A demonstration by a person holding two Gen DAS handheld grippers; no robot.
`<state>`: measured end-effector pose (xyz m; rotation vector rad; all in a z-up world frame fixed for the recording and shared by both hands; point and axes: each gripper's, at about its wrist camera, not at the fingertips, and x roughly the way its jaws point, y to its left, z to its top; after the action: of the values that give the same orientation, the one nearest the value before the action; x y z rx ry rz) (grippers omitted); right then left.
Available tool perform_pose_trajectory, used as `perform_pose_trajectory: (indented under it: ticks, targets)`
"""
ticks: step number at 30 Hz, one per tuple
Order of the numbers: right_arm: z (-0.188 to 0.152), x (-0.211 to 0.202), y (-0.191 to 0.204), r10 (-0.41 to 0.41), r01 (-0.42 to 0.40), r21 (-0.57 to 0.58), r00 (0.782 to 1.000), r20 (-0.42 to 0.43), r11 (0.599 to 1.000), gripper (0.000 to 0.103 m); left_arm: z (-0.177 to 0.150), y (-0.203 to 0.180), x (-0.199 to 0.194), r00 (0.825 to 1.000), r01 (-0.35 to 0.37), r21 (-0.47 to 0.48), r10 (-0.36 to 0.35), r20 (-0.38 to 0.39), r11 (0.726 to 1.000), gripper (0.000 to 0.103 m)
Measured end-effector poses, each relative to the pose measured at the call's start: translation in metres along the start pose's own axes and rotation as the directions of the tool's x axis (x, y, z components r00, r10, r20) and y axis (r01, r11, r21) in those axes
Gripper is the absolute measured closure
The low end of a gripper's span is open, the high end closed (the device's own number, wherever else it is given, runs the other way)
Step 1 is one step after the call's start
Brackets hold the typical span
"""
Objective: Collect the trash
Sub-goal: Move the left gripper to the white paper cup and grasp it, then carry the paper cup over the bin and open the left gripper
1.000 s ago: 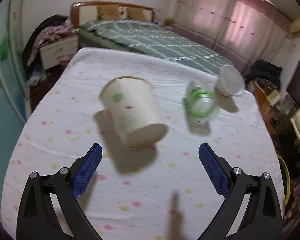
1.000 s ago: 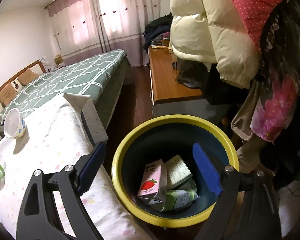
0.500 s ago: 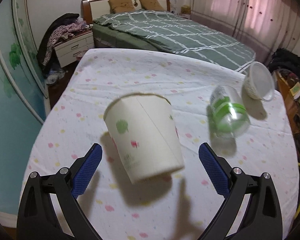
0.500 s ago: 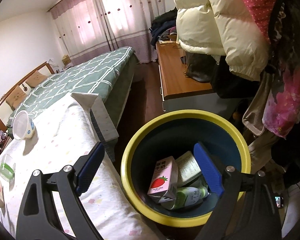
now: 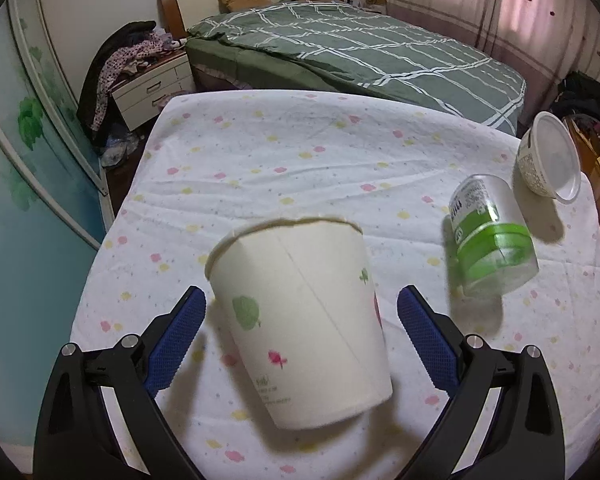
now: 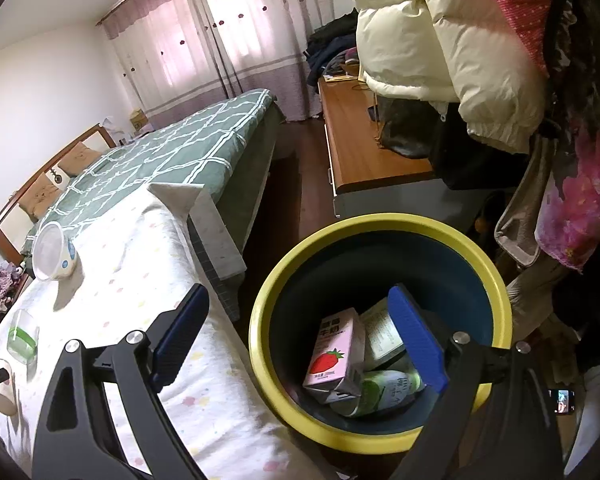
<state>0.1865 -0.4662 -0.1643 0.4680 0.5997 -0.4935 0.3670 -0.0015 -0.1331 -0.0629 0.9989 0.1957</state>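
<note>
A white paper cup [image 5: 304,320] with flower prints stands on the table's flowered cloth [image 5: 300,152], between the fingers of my open left gripper [image 5: 302,320], which do not touch it. A clear plastic cup with a green band [image 5: 490,236] and a white plastic bowl [image 5: 548,160] lie to its right. My right gripper [image 6: 300,328] is open and empty above the yellow-rimmed blue trash bin [image 6: 380,436], which holds a strawberry milk carton [image 6: 332,356] and other packs. The bowl [image 6: 52,252], the clear cup [image 6: 22,338] and the paper cup [image 6: 2,388] also show in the right wrist view.
A bed with a green checked cover [image 5: 360,44] stands behind the table. A white nightstand [image 5: 152,88] with clothes is at the back left. Hanging coats [image 6: 440,40] and a wooden desk [image 6: 364,152] are beside the bin.
My left gripper has moved forward around the paper cup, which now stands between the fingers. The right gripper has drifted slightly above the bin and stays open.
</note>
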Motion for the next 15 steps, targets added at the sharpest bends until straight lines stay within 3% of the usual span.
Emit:
perform_pose_trajectory:
  ticks: [7,15]
  targets:
    - [0.000,0.001,0.000,0.009,-0.009,0.001,1.000,-0.004,1.000,0.017,0.002,-0.004,0.010,0.999,-0.004,0.039,0.005,-0.043,0.999,0.028]
    - [-0.001,0.000,0.000,0.022,-0.022,0.002,1.000,-0.007,1.000,0.017,-0.008,-0.011,-0.018,0.997,0.072,0.068,-0.073,0.015,0.995,0.034]
